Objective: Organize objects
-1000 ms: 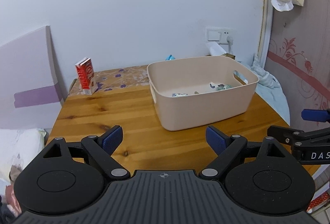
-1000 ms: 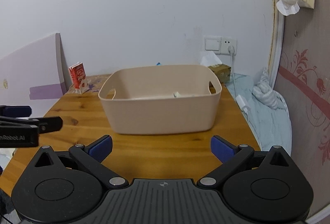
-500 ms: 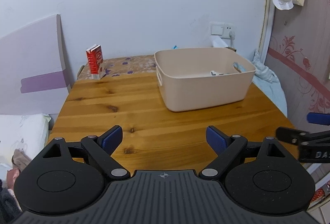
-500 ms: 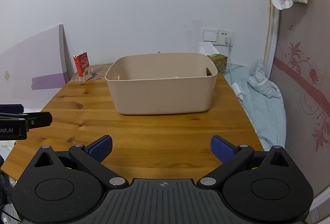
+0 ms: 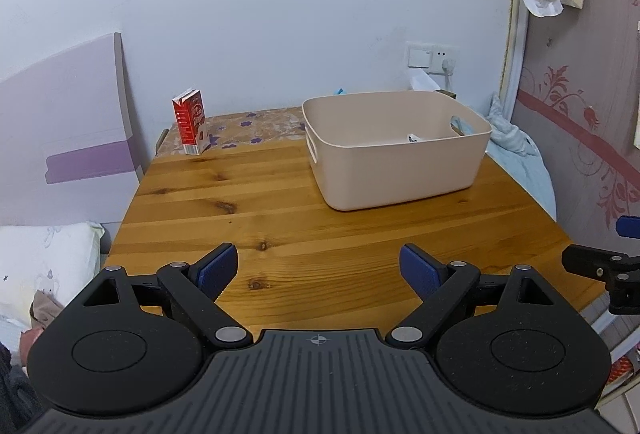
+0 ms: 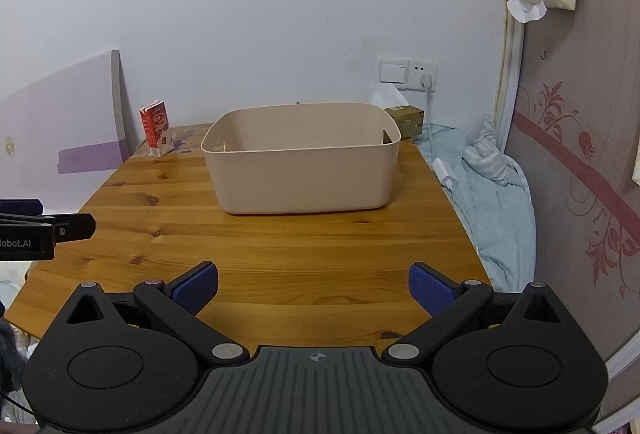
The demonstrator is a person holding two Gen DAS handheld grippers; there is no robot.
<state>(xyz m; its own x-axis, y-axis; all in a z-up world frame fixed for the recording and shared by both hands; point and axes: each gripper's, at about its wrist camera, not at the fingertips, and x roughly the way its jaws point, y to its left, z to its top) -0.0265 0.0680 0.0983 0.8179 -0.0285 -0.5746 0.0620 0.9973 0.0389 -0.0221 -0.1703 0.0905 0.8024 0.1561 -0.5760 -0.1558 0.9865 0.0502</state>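
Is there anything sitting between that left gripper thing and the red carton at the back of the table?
Nothing visible. Only bare wooden table lies between the open left hand-held gripper and the red carton; the beige bin sits off to the right.

Bin (image 5: pixel 400 170): beige. Carton (image 5: pixel 189 122): red, white. Bench (image 5: pixel 248 218): knotty pine; rear strip (image 5: pixel 256 124): purple flowers.

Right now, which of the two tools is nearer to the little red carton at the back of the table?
Left, I'd judge. The left tool hangs over the table's near edge, toward the red carton's side. The right tool sits further right, facing the beige bin.
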